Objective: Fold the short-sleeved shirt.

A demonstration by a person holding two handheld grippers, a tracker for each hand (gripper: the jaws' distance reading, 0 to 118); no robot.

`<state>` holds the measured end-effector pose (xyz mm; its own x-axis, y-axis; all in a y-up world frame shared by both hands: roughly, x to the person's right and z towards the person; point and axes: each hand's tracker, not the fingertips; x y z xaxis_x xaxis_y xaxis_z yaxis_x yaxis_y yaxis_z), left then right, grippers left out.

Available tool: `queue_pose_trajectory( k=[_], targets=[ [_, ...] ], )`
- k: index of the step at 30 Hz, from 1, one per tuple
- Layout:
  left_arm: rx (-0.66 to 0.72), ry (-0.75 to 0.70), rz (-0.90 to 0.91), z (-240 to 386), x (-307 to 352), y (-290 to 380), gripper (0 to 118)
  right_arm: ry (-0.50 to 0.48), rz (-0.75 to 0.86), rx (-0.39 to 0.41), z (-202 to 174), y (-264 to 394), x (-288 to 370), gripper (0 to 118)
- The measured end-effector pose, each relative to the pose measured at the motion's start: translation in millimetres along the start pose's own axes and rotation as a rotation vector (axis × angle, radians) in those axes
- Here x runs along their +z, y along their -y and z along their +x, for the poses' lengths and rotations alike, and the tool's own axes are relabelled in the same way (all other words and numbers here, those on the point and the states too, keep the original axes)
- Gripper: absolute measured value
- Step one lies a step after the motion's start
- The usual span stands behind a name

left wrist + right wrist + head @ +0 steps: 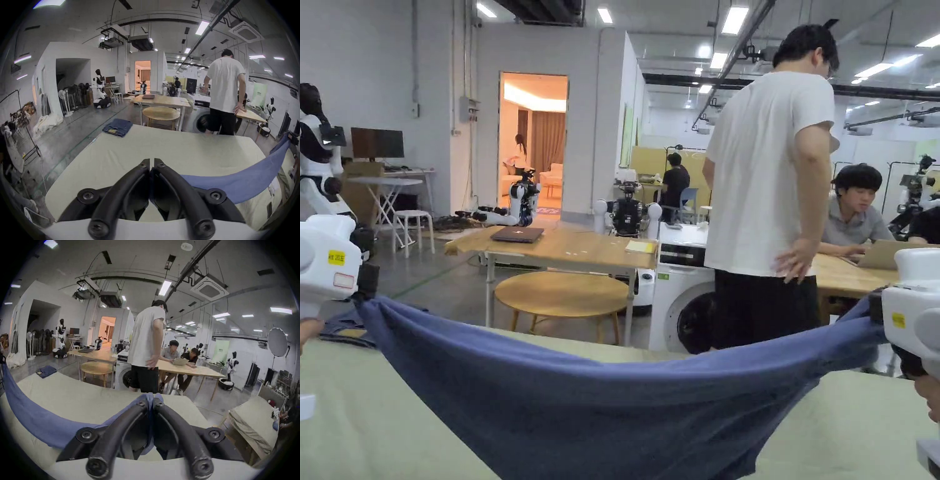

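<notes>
Blue shirt point(600, 400) hangs in the air between both grippers, stretched across and sagging in the middle, its lower part draping towards the cream-covered worktop point(375, 425); left gripper point(151, 164) has its jaws closed together with dark-blue fabric pinched between them, cloth running off to its right; right gripper point(151, 398) is likewise clamped on a bunched bit of blue cloth that pokes out at the jaw tips, the rest trailing away to its left.

Step in hand, as I read it: spread and lay the shirt flat before any fold; can't tell which edge is held, hem or shoulders.

To do it well: keep both grippers level and evenly tensioned so the sag stays centred; lower the hanging edge onto the worktop first, then drag back gently so the body lays down without wrinkles; don't over-pull, knit fabric stretches and may slip from the jaws; release only once cloth lies flat.

Folded jeans point(117, 127) sit at the far-left corner; keep the shirt off them.
</notes>
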<state>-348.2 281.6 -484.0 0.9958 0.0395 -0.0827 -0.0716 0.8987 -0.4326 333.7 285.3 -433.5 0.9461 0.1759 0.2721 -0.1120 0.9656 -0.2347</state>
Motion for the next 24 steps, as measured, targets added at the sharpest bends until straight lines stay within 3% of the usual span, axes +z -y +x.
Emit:
queue_pose_trajectory(
  k=[16, 24],
  targets=[
    [0.017, -0.039, 0.094, 3, -19, -78, 0, 0.050, 0.067, -0.065, -1, -65, -36, 3],
    [-0.012, -0.020, 0.076, 12, -19, -42, 0, 0.050, 0.033, -0.029, -2, -30, -27, 3]
  ],
)
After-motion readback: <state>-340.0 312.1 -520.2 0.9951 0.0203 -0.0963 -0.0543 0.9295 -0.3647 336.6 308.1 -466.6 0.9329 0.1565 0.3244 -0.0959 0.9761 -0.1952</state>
